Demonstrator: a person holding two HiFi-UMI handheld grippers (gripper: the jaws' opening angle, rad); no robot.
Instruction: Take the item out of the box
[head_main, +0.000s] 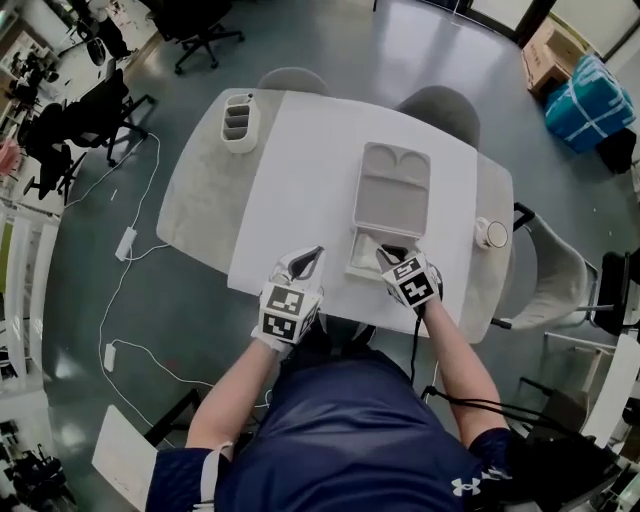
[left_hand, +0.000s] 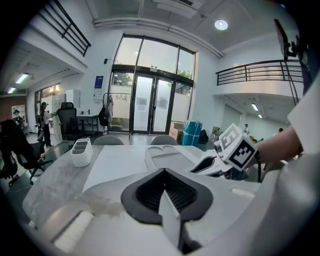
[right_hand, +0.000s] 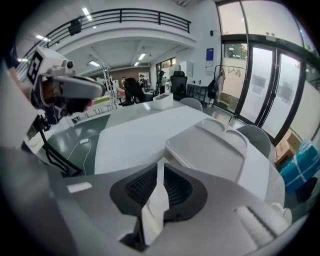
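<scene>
**Holding two grippers at the near end of the box**

Lying on a white mat (head_main: 300, 170), right of the middle of the table (head_main: 195, 215), is the box (head_main: 392, 185). It is flat and grey. Its wide far part has pressed-in hollows, two of them round at the far end. Its near part is paler and shorter. What lies inside cannot be seen.

The near end of the box sits close to the near edge of the table. The mat to the left of the box is bare and wide. A white holder with three slots (head_main: 238, 120) stands at the far left corner, well apart. A small round white thing (head_main: 490, 233) sits near the right edge.

The right gripper (head_main: 392, 256) is at the near end of the box, tips pointing far. Its tongs are a little apart, and a thin white strip shows in the gap. What that strip is cannot be told. The left gripper (head_main: 312, 255) is over the near edge of the mat, just left of the box and not touching it. Its tongs are pressed together with nothing in them. Both bare forearms reach forward from the body.
</scene>
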